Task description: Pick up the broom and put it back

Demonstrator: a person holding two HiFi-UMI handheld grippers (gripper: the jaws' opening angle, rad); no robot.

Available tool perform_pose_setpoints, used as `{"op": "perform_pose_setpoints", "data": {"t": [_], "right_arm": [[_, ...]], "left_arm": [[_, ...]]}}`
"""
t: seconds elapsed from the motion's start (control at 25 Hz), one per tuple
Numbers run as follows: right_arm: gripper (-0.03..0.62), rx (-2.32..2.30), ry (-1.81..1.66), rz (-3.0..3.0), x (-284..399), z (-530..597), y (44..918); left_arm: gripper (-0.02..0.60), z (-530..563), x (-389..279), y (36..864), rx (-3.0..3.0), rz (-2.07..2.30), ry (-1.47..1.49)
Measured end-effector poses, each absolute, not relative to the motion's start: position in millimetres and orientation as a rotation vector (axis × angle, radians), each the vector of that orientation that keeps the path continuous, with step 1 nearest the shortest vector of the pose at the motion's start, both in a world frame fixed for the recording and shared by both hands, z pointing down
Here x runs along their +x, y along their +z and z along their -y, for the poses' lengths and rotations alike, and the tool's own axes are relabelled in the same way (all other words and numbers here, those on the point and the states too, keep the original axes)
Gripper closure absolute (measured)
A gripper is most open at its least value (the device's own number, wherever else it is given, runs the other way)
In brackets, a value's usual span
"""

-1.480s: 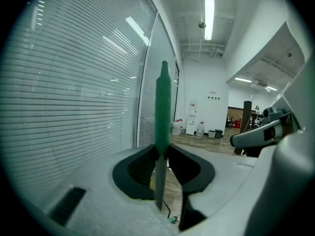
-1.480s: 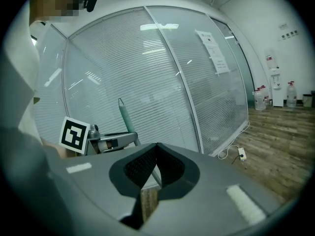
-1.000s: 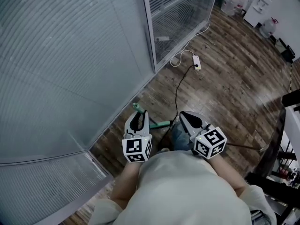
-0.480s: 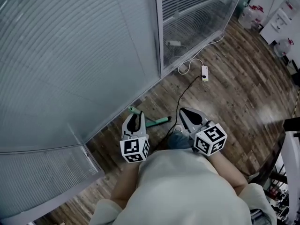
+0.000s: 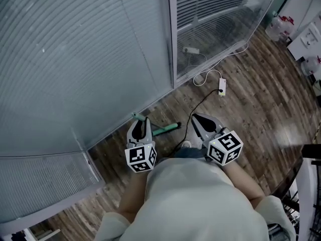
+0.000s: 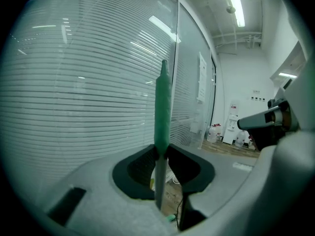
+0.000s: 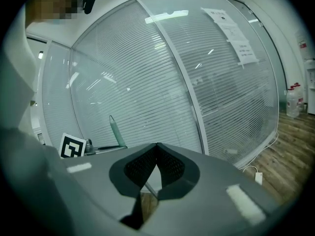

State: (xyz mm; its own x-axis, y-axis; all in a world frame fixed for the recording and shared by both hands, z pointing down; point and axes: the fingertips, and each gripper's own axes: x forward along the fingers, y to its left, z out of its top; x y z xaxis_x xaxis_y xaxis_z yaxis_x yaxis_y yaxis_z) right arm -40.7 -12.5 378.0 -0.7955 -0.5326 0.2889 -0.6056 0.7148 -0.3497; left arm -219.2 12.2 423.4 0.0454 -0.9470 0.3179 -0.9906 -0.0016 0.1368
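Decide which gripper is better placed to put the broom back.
Left: the left gripper clamps the broom handle where its green grip ends. The right gripper has its jaws together and shows no clear hold on it.

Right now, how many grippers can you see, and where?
2. The left gripper is by the glass wall, shut on the upright broom. The right gripper is beside it over the wood floor, jaws together. No other shows.
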Motion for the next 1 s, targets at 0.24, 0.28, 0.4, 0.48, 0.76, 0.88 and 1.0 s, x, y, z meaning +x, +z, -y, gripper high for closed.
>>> {"op": "perform_pose_setpoints", "data": {"t": [0.24,0.28,0.4,0.48,0.76,0.88,1.0], "right_arm": [[0.588,0.913,0.642,2.767,-20,52,380],[0.588,0.913,0.643,2.765,-17,56,382],[0.588,0.912,0.659,2.761,-7,65,380],[0.588,0.918,0.666,2.758,0,68,379],[0.588,0.994,0.691,2.750,21,83,379],[0.588,1.012,0.701,2.741,24,83,381],[0.588,1.027,0.712,2.729,25,80,383]], "left_arm": [[0.497,18,-213,430,1.959,2.018,0.188],[0.497,22,-213,432,1.950,2.027,0.188],[0.497,32,-211,432,1.922,2.049,0.191],[0.497,38,-210,431,1.909,2.058,0.190],[0.497,67,-202,434,1.937,2.043,0.206],[0.497,80,-201,435,1.947,2.037,0.207],[0.497,91,-203,437,1.953,2.026,0.213]]}}
